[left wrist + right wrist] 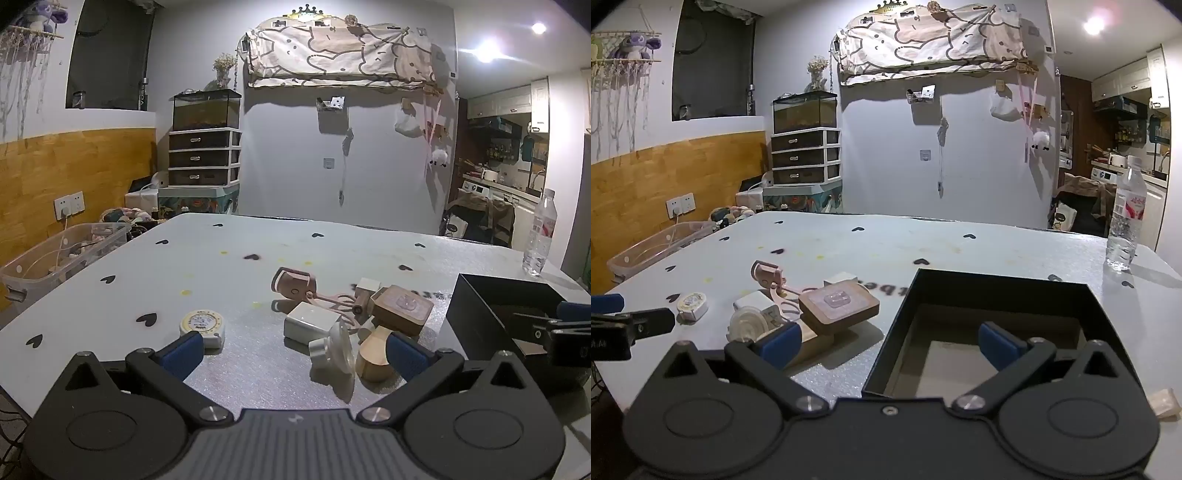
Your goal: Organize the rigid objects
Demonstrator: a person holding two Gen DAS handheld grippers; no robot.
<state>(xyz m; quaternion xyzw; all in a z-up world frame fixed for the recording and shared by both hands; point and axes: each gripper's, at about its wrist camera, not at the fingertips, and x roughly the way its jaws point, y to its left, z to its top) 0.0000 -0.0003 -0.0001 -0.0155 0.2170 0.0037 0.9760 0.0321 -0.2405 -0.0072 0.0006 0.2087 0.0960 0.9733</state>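
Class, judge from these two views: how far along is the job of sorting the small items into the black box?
Done: nothing visible; the black box looks empty. In hand: nothing; the left hand-held gripper and the right hand-held gripper are both open. Left: the whole cluster on the table, including the tape measure, white charger and wooden block.

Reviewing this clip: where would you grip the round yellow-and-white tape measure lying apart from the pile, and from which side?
The tape measure lies flat, clear of the pile, right by the open left gripper. I would come from above, fingers straddling its rounded sides; the flat disc offers little height, so a low side approach would probably slip.
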